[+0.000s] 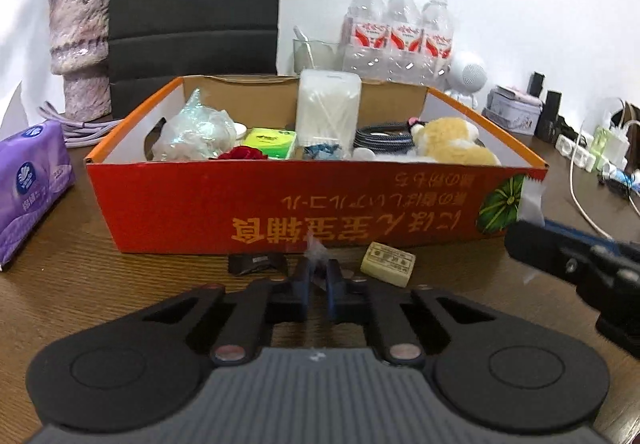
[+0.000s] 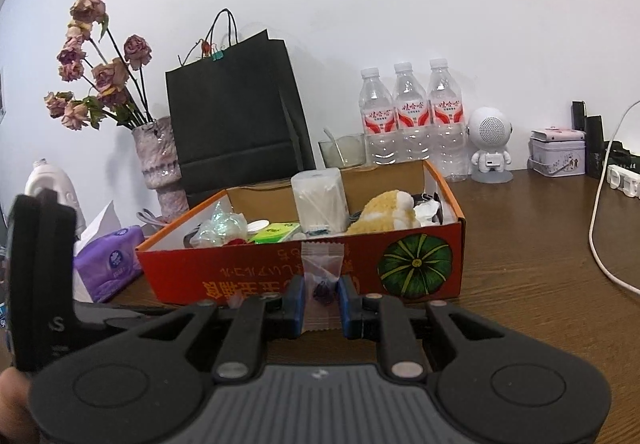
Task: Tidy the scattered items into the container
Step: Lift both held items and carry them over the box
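Left wrist view: my left gripper [image 1: 319, 284] sits at lower centre of the frame with its blue pads drawn narrow on a small clear-wrapped item [image 1: 317, 249], whose crinkled tip shows just above the fingertips; what lies inside the wrapper I cannot tell from here; the orange box [image 1: 280, 212], the container of the task, fills the middle of the frame and already holds a cotton-swab case [image 1: 329, 106], a plush toy [image 1: 452, 144], a green tissue pack [image 1: 270, 142] and a crumpled plastic bag [image 1: 196, 132]; on the desk [image 1: 100, 284], just before the box's front wall, lie a dark wrapped sweet [image 1: 256, 264] left of the gripper and a pale yellow block [image 1: 387, 264] right of it; my other gripper enters blurred at the right edge; a purple tissue pack [image 1: 32, 184] stands at far left.

Right wrist view: my right gripper [image 2: 322, 304], lower centre, is closed on a clear sachet [image 2: 322, 264] with a dark lump inside, held upright before the box's front wall, below its rim; the pumpkin print [image 2: 416, 268] marks the box's right end.

Step in hand, as I judge it: both grippers are loaded and the carry to the box is due; the next move calls for lifting each item above the front rim, passing over it, and releasing over a free patch of the box floor; the sweet and the block then remain to be fetched.
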### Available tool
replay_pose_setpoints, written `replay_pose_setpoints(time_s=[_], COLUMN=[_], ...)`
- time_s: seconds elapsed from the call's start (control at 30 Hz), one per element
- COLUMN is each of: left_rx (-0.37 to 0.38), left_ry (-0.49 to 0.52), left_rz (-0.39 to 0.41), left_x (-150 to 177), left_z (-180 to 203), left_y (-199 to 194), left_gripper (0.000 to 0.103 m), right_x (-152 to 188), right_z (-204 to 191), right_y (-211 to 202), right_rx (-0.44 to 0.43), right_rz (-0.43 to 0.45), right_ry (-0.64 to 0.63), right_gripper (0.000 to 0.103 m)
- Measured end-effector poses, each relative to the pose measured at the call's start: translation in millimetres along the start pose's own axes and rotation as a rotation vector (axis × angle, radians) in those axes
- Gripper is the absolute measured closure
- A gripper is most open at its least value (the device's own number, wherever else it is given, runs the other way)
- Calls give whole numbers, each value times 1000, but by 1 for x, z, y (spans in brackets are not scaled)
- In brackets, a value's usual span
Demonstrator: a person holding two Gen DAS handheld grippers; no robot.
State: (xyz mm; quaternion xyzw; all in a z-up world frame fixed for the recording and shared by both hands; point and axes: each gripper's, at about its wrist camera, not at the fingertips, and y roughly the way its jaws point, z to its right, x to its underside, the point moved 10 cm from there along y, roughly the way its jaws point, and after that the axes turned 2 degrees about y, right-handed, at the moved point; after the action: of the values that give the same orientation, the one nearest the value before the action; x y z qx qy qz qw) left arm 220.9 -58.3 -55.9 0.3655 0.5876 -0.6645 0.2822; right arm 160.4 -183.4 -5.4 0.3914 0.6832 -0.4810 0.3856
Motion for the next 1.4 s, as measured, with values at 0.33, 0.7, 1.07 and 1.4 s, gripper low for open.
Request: replay_pose_setpoints(time_s=[0.33, 0.7, 1.07, 1.4], left_rx=[-89, -148, -165, -131], left_ry=[-3, 41, 13, -9], left_rz=[160, 337, 345, 345], left_x=[9, 57, 88, 92], left_z=[-6, 18, 21, 14], left_y=[-73, -199, -238, -238], left_gripper=[98, 97, 97, 97], right_x=[7, 27, 46, 49], right_z=[-6, -35, -34, -54], right_y=[2, -86, -151, -163], right_rx=[2, -15, -8, -14], right_rz=[0, 47, 60, 78], right_ry=[-78, -79, -90, -138], right_gripper=[86, 86, 86, 86])
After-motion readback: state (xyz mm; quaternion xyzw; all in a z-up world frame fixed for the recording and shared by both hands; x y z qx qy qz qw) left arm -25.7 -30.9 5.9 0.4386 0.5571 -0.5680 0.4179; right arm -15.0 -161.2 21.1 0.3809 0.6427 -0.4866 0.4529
